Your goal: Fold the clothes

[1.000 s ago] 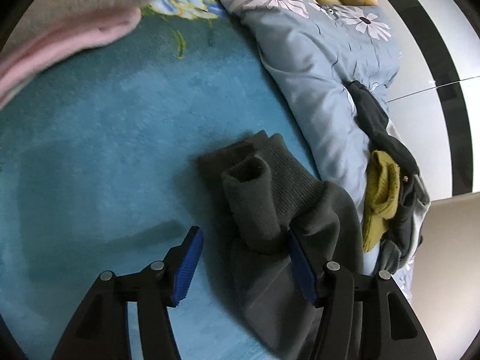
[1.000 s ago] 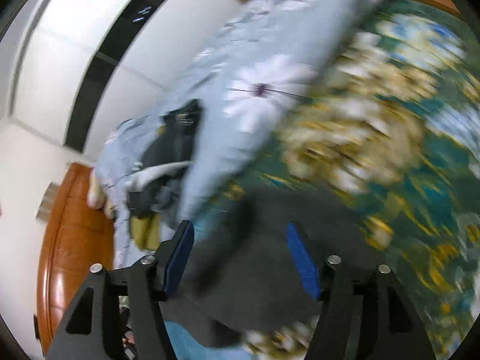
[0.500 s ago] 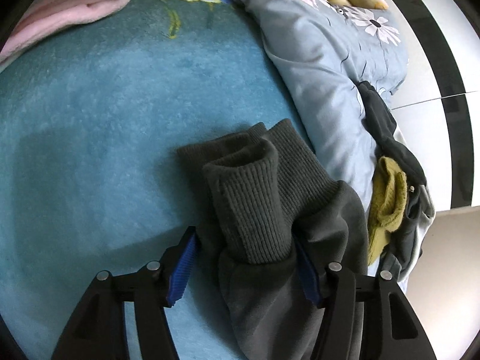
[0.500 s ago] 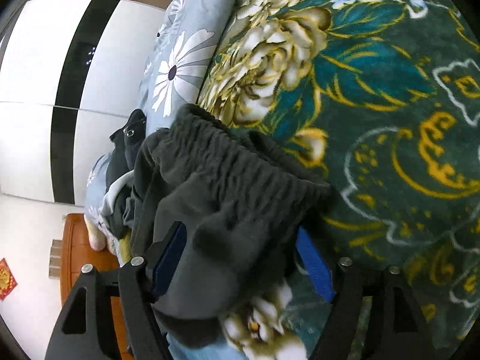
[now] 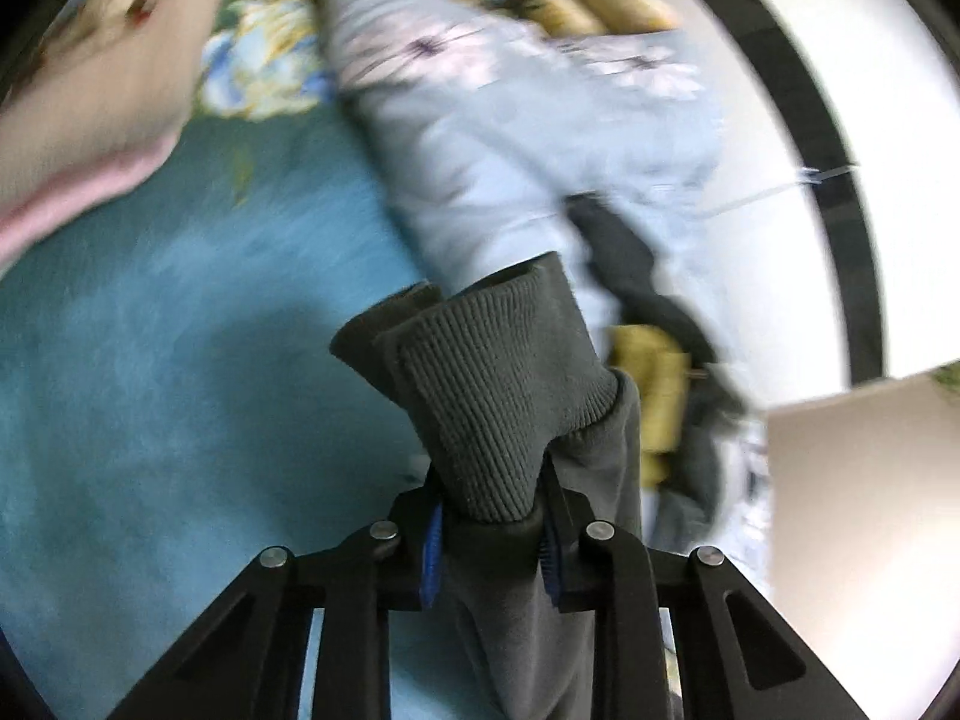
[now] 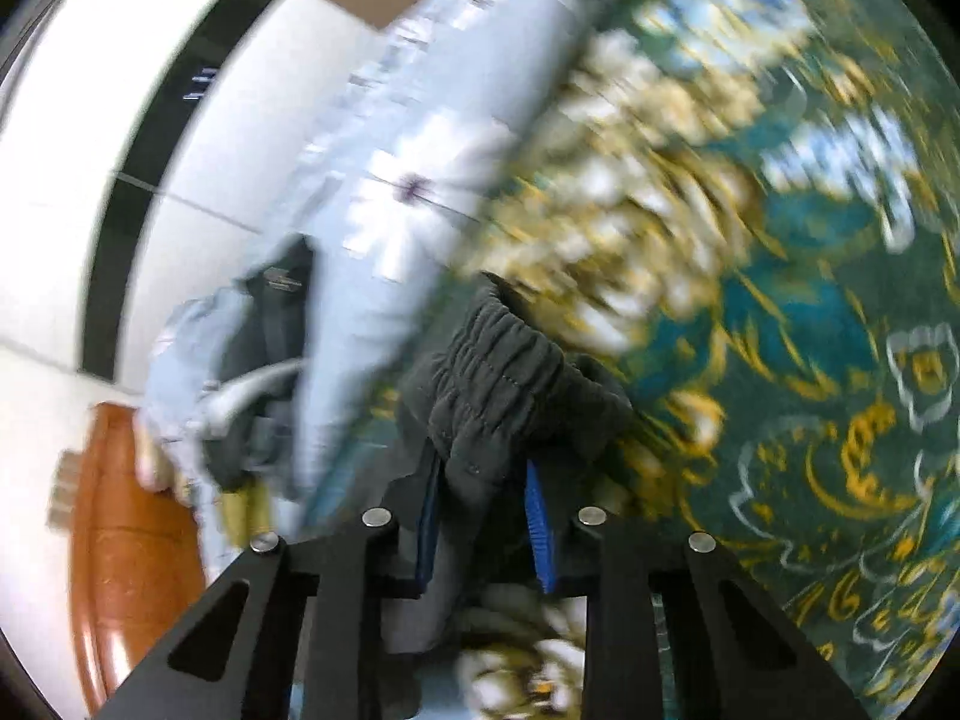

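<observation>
- Jaws of the left gripper [image 5: 489, 546], which have just been closing, clench the ribbed cuff [image 5: 498, 378] of a dark grey garment [image 5: 540, 600], the blue pads pressing the knit from both sides.
- Jaws of the right gripper [image 6: 483, 531], likewise just closed in, grasp the gathered elastic waistband [image 6: 498, 360] of the same grey cloth, with the fabric bunched between the pads.
- Seen from the left wrist, the cuff stands up out of the grip above a plain teal blanket [image 5: 150, 360], and the rest of the leg hangs down past the gripper.
- Seen from the right wrist, the waistband sits over the blanket's flowered part [image 6: 780, 300], green with gold and white blooms.
- Just beyond the garment lies a pale blue quilt [image 5: 510, 138] printed with daisies, running along the blanket's far edge.
- On that quilt, just past the garment, sits a heap of dark clothes [image 5: 636, 276] with a mustard-yellow piece [image 5: 654, 396] among them.
- A pink and cream cloth [image 5: 90, 120] lies at the blanket's far left corner.
- Both views are blurred; behind the quilt stands a white wall panel with a black stripe [image 6: 156, 138].
</observation>
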A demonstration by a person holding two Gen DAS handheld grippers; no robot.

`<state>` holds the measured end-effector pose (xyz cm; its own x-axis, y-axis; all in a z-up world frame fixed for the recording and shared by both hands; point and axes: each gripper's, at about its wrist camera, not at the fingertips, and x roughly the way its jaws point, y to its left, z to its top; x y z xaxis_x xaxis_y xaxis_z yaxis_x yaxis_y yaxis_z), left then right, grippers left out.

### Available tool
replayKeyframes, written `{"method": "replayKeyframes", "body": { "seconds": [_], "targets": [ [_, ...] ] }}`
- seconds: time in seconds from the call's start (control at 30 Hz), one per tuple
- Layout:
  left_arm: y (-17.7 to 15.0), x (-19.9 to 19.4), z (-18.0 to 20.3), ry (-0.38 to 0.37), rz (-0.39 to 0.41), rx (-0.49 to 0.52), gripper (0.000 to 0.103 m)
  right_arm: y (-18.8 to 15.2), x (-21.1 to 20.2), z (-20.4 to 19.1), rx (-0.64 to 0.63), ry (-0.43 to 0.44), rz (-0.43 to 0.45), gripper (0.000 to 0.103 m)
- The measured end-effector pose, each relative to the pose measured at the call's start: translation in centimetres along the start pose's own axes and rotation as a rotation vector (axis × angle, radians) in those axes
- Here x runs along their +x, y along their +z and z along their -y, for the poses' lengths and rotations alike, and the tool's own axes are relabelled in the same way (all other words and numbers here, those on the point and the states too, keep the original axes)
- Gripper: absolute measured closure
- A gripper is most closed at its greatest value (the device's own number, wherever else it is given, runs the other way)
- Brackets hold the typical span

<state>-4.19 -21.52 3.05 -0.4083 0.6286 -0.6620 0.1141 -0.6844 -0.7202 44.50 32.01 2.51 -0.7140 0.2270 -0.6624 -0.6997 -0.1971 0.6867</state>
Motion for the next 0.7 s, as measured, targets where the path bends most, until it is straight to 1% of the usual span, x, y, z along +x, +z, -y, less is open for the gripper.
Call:
{"method": "replayKeyframes", "body": {
  "seconds": [0.03,0.07,0.1,0.13,0.17,0.23,0.27,0.3,0.33,0.37,0.4,0.47,0.53,0.6,0.7],
  "targets": [
    [0.4,-1.0,0.4,-0.014,0.002,0.025,0.076,0.4,-1.1,-0.7,-0.021,0.034,0.01,0.078],
    [0.1,-2.8,0.5,-0.023,0.01,0.059,0.076,0.6,-2.4,-1.0,-0.044,0.063,0.022,0.078],
    [0.0,-4.1,0.0,-0.017,0.013,0.075,0.076,0.6,-3.9,-1.1,-0.077,0.088,0.041,0.078],
    [-0.1,-5.4,-0.6,-0.012,0.016,0.092,0.076,0.4,-4.9,-0.7,-0.096,0.098,0.05,0.078],
    [-0.1,-5.6,-2.1,0.003,0.006,0.075,0.076,0.0,-5.3,-0.2,-0.101,0.097,0.047,0.078],
    [-0.3,-4.7,-5.6,0.011,-0.031,0.022,0.076,-1.0,-4.2,2.7,-0.074,0.078,-0.015,0.078],
    [-0.5,-4.0,-7.6,0.019,-0.049,-0.01,0.076,-1.6,-3.0,4.1,-0.057,0.043,-0.055,0.078],
    [-1.1,-2.9,-9.8,0.059,-0.068,-0.053,0.076,-2.4,-1.7,5.4,-0.04,-0.003,-0.098,0.078],
    [-2.0,-2.1,-11.2,0.106,-0.081,-0.081,0.076,-3.2,-0.4,6.7,-0.023,-0.049,-0.141,0.078],
    [-2.8,-1.6,-12.6,0.146,-0.09,-0.104,0.076,-4.0,0.4,7.6,-0.007,-0.07,-0.165,0.078],
    [-3.5,-1.0,-14.0,0.187,-0.1,-0.126,0.076,-4.6,0.5,7.9,-0.002,-0.075,-0.164,0.078],
    [-4.1,-1.2,-15.5,0.165,-0.088,-0.161,0.076,-5.2,0.4,8.3,-0.005,-0.082,-0.157,0.077],
    [-4.1,-1.3,-16.2,0.14,-0.096,-0.196,0.076,-4.8,0.2,8.0,-0.022,-0.083,-0.181,0.072],
    [-3.8,-1.4,-15.5,0.16,-0.1,-0.168,0.075,-4.7,-0.1,7.4,-0.049,-0.089,-0.189,0.07],
    [-3.2,-1.3,-14.0,0.183,-0.095,-0.112,0.073,-4.8,-0.8,6.2,-0.099,-0.121,-0.187,0.06]
  ]
}}
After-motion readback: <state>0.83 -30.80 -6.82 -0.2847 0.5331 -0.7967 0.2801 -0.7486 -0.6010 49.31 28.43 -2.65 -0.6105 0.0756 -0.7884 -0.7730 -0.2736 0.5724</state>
